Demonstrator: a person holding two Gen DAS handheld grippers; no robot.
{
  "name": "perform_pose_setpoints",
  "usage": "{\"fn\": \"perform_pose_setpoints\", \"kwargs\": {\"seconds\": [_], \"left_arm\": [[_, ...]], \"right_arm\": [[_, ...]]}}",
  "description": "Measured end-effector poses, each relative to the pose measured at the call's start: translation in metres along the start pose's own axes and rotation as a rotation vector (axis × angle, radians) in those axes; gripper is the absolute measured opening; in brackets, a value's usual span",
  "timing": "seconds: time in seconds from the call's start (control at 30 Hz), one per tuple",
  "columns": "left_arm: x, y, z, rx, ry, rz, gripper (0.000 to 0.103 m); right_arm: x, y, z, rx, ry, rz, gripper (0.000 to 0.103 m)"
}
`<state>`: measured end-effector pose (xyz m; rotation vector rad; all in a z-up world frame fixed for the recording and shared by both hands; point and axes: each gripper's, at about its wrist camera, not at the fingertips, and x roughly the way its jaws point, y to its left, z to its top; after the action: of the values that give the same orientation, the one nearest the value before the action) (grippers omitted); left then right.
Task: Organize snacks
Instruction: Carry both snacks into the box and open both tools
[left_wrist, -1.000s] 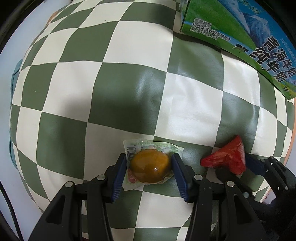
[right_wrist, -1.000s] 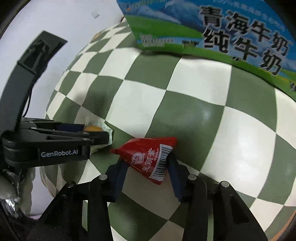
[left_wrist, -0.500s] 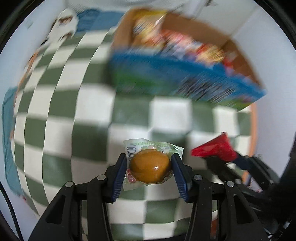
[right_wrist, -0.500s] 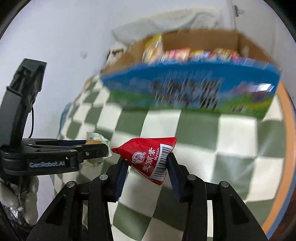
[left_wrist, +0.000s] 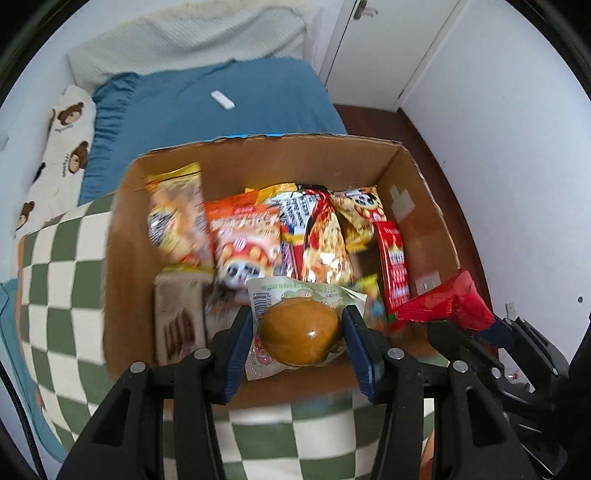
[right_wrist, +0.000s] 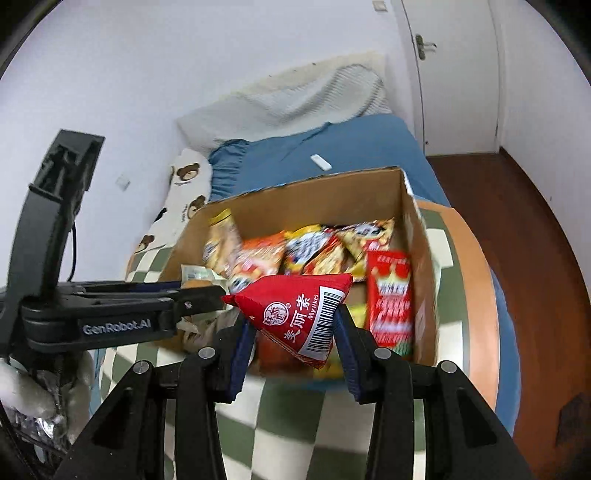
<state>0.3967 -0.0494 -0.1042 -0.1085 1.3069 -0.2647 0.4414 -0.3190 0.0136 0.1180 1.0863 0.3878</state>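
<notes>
My left gripper (left_wrist: 297, 332) is shut on a clear-wrapped brown egg-shaped snack (left_wrist: 299, 330) and holds it over the near edge of an open cardboard box (left_wrist: 258, 151). My right gripper (right_wrist: 293, 325) is shut on a red triangular snack packet (right_wrist: 295, 310), also over the box's near side (right_wrist: 424, 280). That red packet shows in the left wrist view (left_wrist: 443, 302) at the right. The left gripper also shows in the right wrist view (right_wrist: 199, 291). Several snack packets (left_wrist: 280, 236) stand inside the box.
The box rests on a green-and-white checkered cushion (left_wrist: 62, 266). Behind it lie a blue bed sheet (left_wrist: 221, 96) with a small white object (left_wrist: 222, 99), a bear-print pillow (left_wrist: 62, 147) and white walls. A wooden floor (right_wrist: 517, 229) and door lie at the right.
Both grippers rose and tilted with their snacks, from low over the cushion in front of the box to above its open top. Both holds are unchanged.
</notes>
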Motion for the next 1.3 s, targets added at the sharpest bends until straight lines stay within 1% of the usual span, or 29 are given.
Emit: {"fn": "perform_pose_setpoints", "kwargs": {"seconds": [0.03,0.07,0.13,0.17,0.2,0.23,0.27,0.3,0.37,0.43,0.47,0.53,0.63,0.77,0.9,1.1,1.3], "left_arm": [[0.007,0.002,0.007,-0.014,0.016,-0.002,0.047],[0.015,0.004,0.015,-0.032,0.032,-0.002,0.047],[0.031,0.008,0.030,-0.057,0.068,0.004,0.047],[0.036,0.009,0.036,-0.070,0.075,0.011,0.049],[0.039,0.010,0.041,-0.074,0.082,0.014,0.053],[0.043,0.011,0.045,-0.076,0.092,0.015,0.063],[0.045,0.012,0.048,-0.080,0.094,0.017,0.074],[0.046,0.013,0.049,-0.084,0.093,0.023,0.077],[0.046,0.014,0.047,-0.081,0.082,0.042,0.077],[0.046,0.015,0.042,-0.075,0.077,0.061,0.078],[0.046,0.016,0.040,-0.075,0.071,0.075,0.086],[0.044,0.018,0.034,-0.073,0.051,0.103,0.096],[0.040,0.021,0.024,-0.066,0.023,0.142,0.097],[0.032,0.027,0.006,-0.075,-0.003,0.168,0.097],[0.023,0.032,-0.006,-0.089,-0.033,0.191,0.097],[0.010,0.039,-0.019,-0.103,-0.065,0.216,0.097],[-0.007,0.039,-0.029,-0.110,-0.110,0.233,0.097]], "right_arm": [[0.006,-0.005,0.009,0.007,0.020,-0.003,0.045],[0.017,-0.011,0.017,0.018,0.043,-0.010,0.048],[0.032,-0.020,0.025,0.045,0.079,-0.005,0.050],[0.039,-0.024,0.028,0.057,0.094,-0.008,0.062],[0.046,-0.029,0.031,0.072,0.118,-0.015,0.070],[0.050,-0.032,0.032,0.084,0.125,-0.024,0.084],[0.053,-0.035,0.034,0.092,0.133,-0.029,0.093],[0.055,-0.037,0.035,0.095,0.141,-0.042,0.094],[0.058,-0.040,0.037,0.093,0.155,-0.088,0.097],[0.060,-0.041,0.036,0.090,0.166,-0.108,0.098],[0.062,-0.042,0.036,0.091,0.177,-0.119,0.098],[0.065,-0.040,0.034,0.080,0.196,-0.148,0.098],[0.067,-0.032,0.031,0.040,0.208,-0.202,0.098],[0.067,-0.023,0.024,0.015,0.222,-0.255,0.100],[0.067,-0.017,0.018,0.001,0.218,-0.287,0.101],[0.065,-0.013,0.013,-0.004,0.210,-0.305,0.101],[0.048,-0.006,0.011,-0.008,0.177,-0.301,0.101]]}}
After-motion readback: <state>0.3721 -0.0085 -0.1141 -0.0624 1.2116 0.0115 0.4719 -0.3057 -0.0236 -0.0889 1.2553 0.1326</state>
